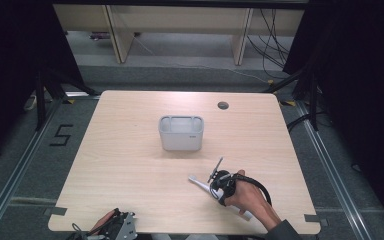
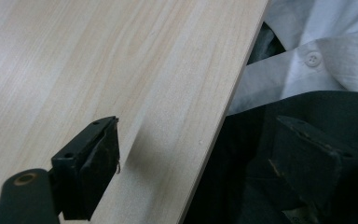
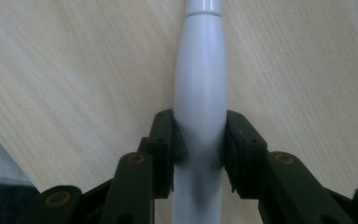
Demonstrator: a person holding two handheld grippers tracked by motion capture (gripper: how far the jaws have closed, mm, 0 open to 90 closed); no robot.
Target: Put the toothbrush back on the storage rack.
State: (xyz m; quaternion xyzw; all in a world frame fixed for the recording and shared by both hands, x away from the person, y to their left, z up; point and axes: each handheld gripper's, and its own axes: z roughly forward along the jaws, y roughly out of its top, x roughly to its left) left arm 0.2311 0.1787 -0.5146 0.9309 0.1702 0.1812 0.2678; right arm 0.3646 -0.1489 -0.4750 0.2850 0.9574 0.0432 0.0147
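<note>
- Table of pale wood fills the workspace, bare apart from a few things, with a small cable hole near its far edge.
- Grey caddy stands upright at the centre with its top open, probably the place where the tool is meant to go.
- Right gripper sits near the front right of the table, its jaws clamped on the white handle, gripped round the thick middle so it will not slip.
- Left gripper rests at the near edge with its jaws spread wide and nothing between them, likely kept clear.
</note>
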